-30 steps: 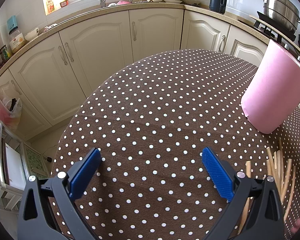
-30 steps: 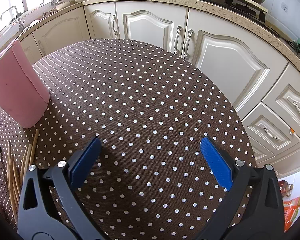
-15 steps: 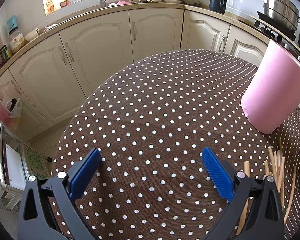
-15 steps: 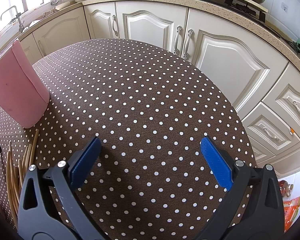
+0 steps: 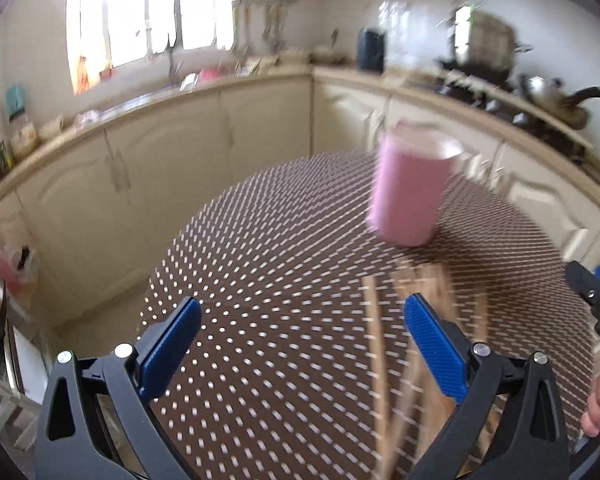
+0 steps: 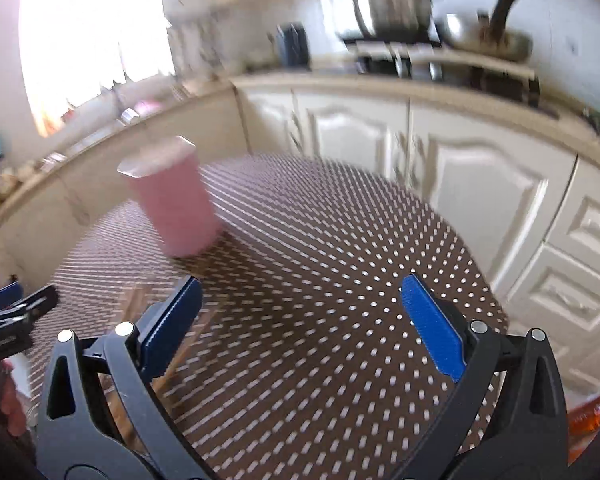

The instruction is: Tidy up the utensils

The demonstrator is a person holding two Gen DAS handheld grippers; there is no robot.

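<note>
Both frames are motion-blurred. The wooden chopsticks (image 5: 420, 312) lie loose on the dotted bench (image 5: 280, 248), just in front of the pink holder (image 5: 410, 192). Left gripper (image 5: 302, 344) and right gripper (image 6: 300, 324) fingers are spread wide, empty. Motion should be slowed and one stick centred between fingers before closing.

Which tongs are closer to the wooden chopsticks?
Hard to call through the blur. The chopsticks lie between both: by the left tongs' right finger and the right tongs' left finger. Both are open and empty.
</note>
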